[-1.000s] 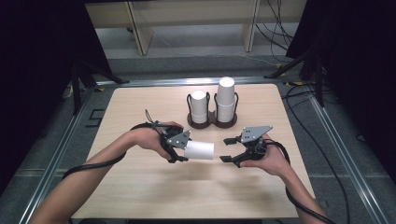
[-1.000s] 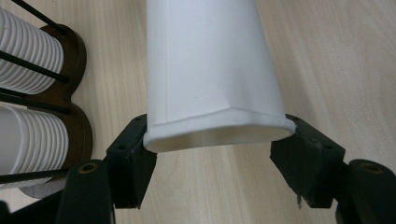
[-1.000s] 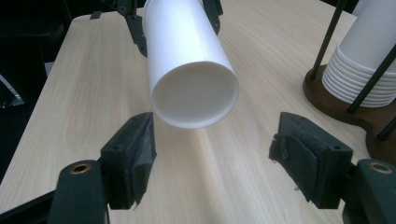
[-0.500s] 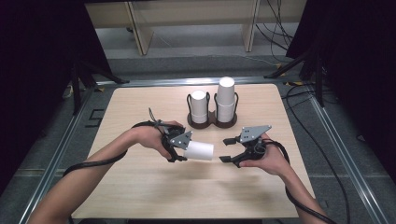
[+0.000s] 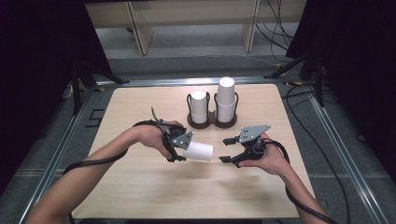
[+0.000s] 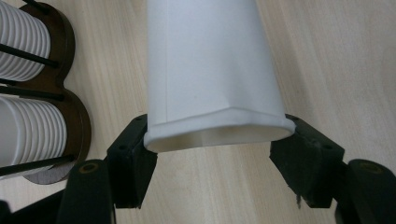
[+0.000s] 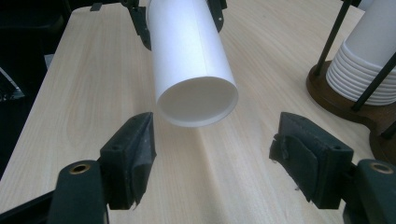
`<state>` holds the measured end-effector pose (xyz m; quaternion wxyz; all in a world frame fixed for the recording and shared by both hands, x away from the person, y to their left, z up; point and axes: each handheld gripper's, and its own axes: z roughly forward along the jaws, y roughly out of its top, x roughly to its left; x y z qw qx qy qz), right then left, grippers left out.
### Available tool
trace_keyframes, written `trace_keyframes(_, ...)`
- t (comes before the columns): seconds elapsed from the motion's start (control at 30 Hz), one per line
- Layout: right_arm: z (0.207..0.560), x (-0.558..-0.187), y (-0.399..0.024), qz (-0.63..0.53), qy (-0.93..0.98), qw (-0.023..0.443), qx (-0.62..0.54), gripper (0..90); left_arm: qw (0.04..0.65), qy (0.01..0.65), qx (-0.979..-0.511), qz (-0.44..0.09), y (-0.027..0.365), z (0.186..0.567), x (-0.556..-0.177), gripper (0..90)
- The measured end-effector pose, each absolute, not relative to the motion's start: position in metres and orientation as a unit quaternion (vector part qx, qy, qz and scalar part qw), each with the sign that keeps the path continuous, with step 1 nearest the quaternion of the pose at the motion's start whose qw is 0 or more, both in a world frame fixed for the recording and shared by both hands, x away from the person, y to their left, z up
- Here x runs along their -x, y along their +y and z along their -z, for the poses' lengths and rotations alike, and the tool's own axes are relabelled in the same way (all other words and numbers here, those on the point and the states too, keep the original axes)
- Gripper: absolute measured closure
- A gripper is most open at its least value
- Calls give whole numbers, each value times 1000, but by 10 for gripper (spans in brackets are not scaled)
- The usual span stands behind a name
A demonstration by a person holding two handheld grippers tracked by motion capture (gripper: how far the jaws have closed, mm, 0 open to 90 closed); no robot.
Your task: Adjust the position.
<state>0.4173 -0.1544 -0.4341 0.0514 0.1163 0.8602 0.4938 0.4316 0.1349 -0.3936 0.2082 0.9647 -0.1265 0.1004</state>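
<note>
White paper formed the single cup that we saw held on its side above the wooden table, in front of the dark two-post holder and its two stacks of cups. We found the left gripper pinching that cup at its rolled rim, and in the left gripper view the rim was squeezed out of round between the two black pads. We noted the cup's other end pointing toward the right gripper, whose jaws stood spread and apart from it. In the right gripper view we saw that round end just beyond the two pads, touching neither. Both hands were level, near the table's middle.
</note>
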Motion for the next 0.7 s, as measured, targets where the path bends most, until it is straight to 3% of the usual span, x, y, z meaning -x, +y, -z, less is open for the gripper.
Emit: trace_keyframes(0.7, 432, -419, -150, -482, 868, 51, -112, 292, 172, -124, -973, -90, 125, 389, -429, 328)
